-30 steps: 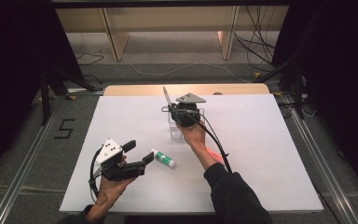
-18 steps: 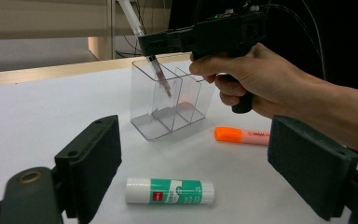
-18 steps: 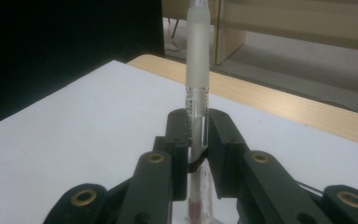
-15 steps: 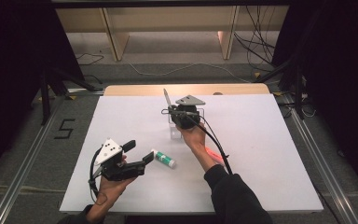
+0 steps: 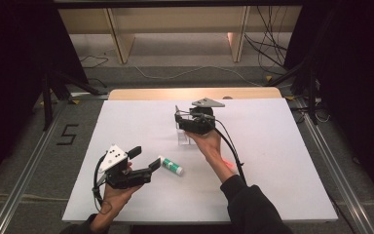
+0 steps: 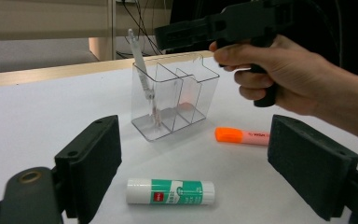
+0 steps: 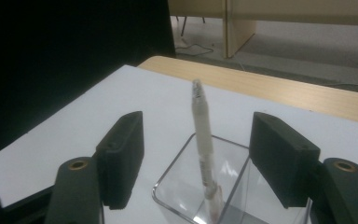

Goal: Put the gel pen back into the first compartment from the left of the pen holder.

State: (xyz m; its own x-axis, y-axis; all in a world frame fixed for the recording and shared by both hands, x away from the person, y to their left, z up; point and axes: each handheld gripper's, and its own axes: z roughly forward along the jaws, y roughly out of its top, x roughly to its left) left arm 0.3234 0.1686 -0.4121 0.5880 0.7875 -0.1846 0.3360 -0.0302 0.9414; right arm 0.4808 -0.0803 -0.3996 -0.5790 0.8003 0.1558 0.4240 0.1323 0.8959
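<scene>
My right gripper has just spread its jaws, leaving the slim translucent pen standing free between them in the clear plastic three-compartment holder, tip down, leaning on the end wall. My left gripper gapes wide around the white-and-green glue stick, lying crosswise between its pads, likely next.
</scene>
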